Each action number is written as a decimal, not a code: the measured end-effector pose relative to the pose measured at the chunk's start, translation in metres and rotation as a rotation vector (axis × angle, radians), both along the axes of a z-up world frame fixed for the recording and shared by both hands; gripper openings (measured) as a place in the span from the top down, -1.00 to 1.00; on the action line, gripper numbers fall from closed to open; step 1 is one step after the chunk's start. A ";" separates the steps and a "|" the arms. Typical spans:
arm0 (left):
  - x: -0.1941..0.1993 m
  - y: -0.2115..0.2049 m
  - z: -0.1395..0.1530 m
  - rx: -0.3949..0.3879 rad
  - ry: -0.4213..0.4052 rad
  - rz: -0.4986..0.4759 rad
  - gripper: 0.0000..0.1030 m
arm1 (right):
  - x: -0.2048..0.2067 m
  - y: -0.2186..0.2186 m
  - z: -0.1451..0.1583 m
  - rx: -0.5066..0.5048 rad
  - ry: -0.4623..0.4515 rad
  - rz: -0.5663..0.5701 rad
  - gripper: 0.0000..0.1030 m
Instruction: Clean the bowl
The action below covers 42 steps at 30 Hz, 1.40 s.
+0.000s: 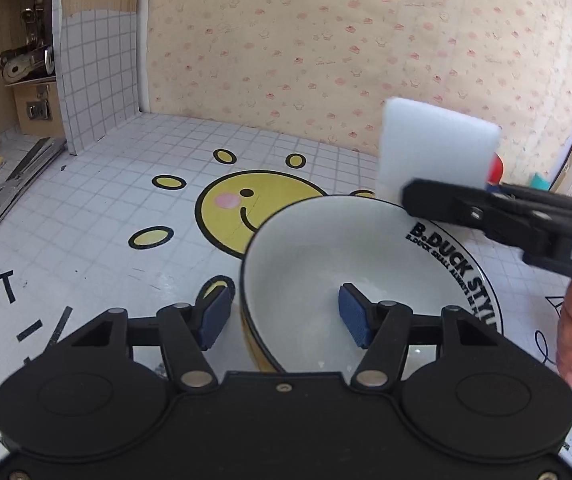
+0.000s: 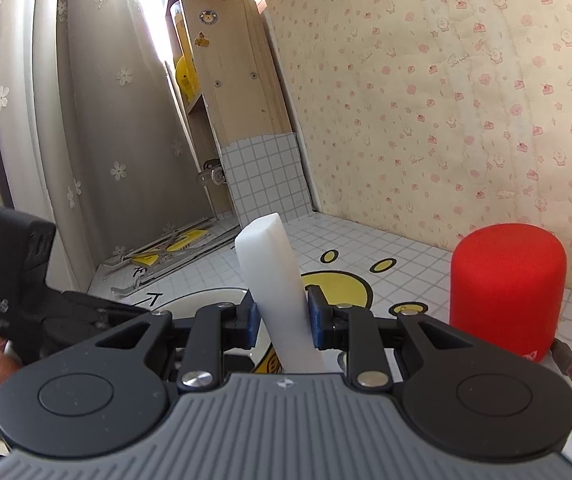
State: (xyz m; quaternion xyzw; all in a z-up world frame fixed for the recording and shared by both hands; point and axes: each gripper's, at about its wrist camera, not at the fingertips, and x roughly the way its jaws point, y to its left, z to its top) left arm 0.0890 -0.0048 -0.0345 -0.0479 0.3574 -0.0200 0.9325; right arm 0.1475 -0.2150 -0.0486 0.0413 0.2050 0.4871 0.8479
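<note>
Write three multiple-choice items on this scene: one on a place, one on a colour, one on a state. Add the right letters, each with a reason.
1. Where is the left gripper relative to the bowl?
A. Astride its near rim
B. Far behind it
C. Under it

2. What colour is the cylinder on the counter?
A. Green
B. Red
C. Black

3. What is the state of the right gripper?
A. Open, nothing between the jaws
B. Shut on the sponge
C. Shut on the bowl

Key: 1 A, one pad shows outside the wall and one inside; 2 B, it reads plain red in the right wrist view; 3 B, both pads press the white sponge standing upright between them.
</note>
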 end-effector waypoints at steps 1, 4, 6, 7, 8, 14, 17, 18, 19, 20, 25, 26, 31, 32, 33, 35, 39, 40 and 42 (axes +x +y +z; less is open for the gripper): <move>0.000 -0.001 0.000 -0.006 0.002 0.011 -0.22 | 0.001 0.002 -0.001 -0.002 -0.001 -0.003 0.48; -0.001 -0.001 0.001 -0.015 0.004 0.025 -0.22 | 0.000 0.002 -0.001 -0.021 -0.006 0.001 0.48; -0.002 0.000 0.001 -0.027 0.006 0.035 -0.21 | -0.001 -0.004 0.000 -0.025 -0.005 0.014 0.48; -0.002 0.000 0.001 -0.028 0.005 0.038 -0.21 | -0.002 -0.008 0.001 -0.028 -0.004 0.022 0.48; -0.003 0.000 0.001 -0.029 0.004 0.042 -0.21 | -0.003 -0.011 0.002 -0.031 -0.004 0.027 0.48; -0.005 -0.005 0.000 -0.032 0.003 0.058 -0.21 | -0.005 -0.014 0.003 -0.023 -0.007 0.031 0.48; -0.006 -0.006 0.000 -0.032 -0.001 0.075 -0.21 | -0.001 -0.001 0.001 -0.016 -0.005 0.026 0.48; -0.007 -0.006 0.000 -0.031 -0.002 0.082 -0.21 | 0.000 0.004 -0.001 -0.015 0.000 0.026 0.48; -0.009 -0.007 0.000 -0.034 -0.004 0.096 -0.21 | 0.002 0.009 -0.003 -0.025 0.006 0.024 0.48; -0.010 -0.008 0.000 -0.038 -0.006 0.111 -0.21 | 0.002 0.011 -0.005 -0.033 0.009 0.026 0.46; -0.015 -0.015 0.000 -0.062 -0.012 0.170 -0.22 | 0.001 0.005 -0.002 -0.014 0.002 0.031 0.47; -0.016 -0.016 0.000 -0.071 -0.014 0.183 -0.22 | 0.001 0.003 -0.001 -0.008 0.002 0.031 0.47; -0.013 -0.010 0.002 -0.074 0.000 0.147 -0.23 | 0.000 0.005 -0.001 -0.016 0.005 0.039 0.47; -0.012 -0.009 0.003 -0.065 0.005 0.131 -0.24 | 0.000 0.004 -0.001 -0.017 0.005 0.040 0.47; -0.011 -0.008 0.003 -0.051 0.009 0.114 -0.25 | 0.000 0.004 -0.001 -0.020 0.004 0.043 0.47; -0.008 -0.005 0.004 -0.007 0.008 0.072 -0.32 | 0.000 0.001 -0.001 -0.025 0.008 0.046 0.47; 0.000 0.008 0.005 0.022 0.004 -0.020 -0.35 | -0.003 -0.005 0.001 -0.022 0.010 0.057 0.45; 0.002 0.011 0.005 0.025 0.004 -0.037 -0.35 | -0.004 -0.007 0.001 -0.021 0.010 0.059 0.45; 0.004 0.011 0.006 0.040 0.001 -0.063 -0.35 | -0.006 -0.009 0.001 -0.020 0.003 0.059 0.45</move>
